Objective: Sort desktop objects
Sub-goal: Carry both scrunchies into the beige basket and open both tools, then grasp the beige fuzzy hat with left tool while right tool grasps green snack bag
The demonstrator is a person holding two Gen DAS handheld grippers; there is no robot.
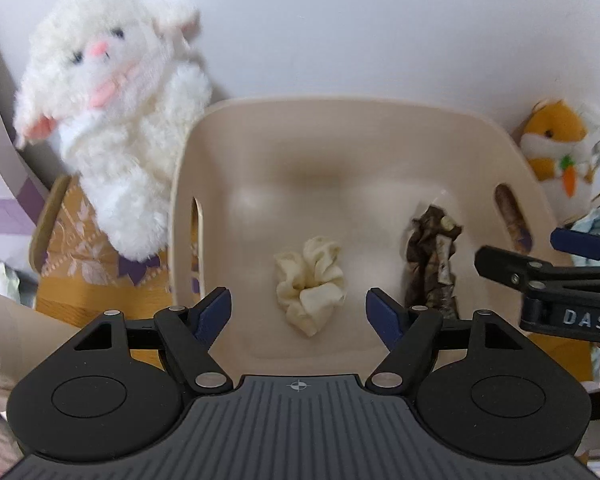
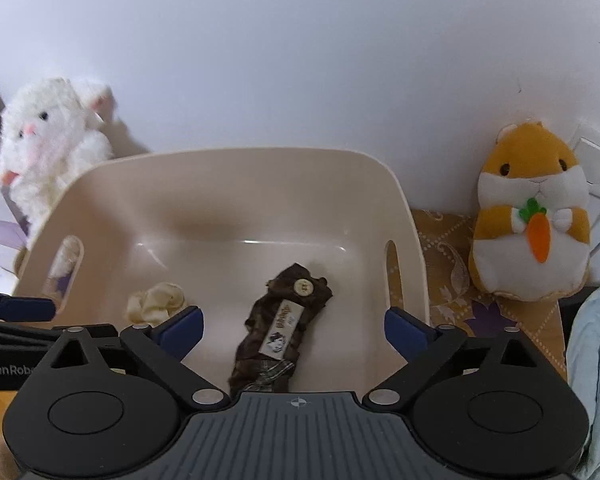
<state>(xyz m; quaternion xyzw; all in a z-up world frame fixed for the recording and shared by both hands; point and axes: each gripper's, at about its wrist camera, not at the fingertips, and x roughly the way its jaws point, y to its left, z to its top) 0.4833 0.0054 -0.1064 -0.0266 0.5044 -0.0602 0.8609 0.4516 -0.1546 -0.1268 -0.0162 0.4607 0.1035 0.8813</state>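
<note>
Tongs on both sides, left tongs (image 1: 299, 312) and right tongs (image 2: 294, 326), gape empty over my beige bin (image 1: 340, 106), where the cream scrunchie (image 1: 310, 284) and brown scrunchie (image 2: 286, 330) lie sorted, apparently just released.

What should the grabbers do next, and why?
Probably lift both away from the bin to fetch another thing. The left gripper and right gripper are both open and hold nothing, while the cream scrunchie and brown scrunchie already lie inside the bin.
</note>
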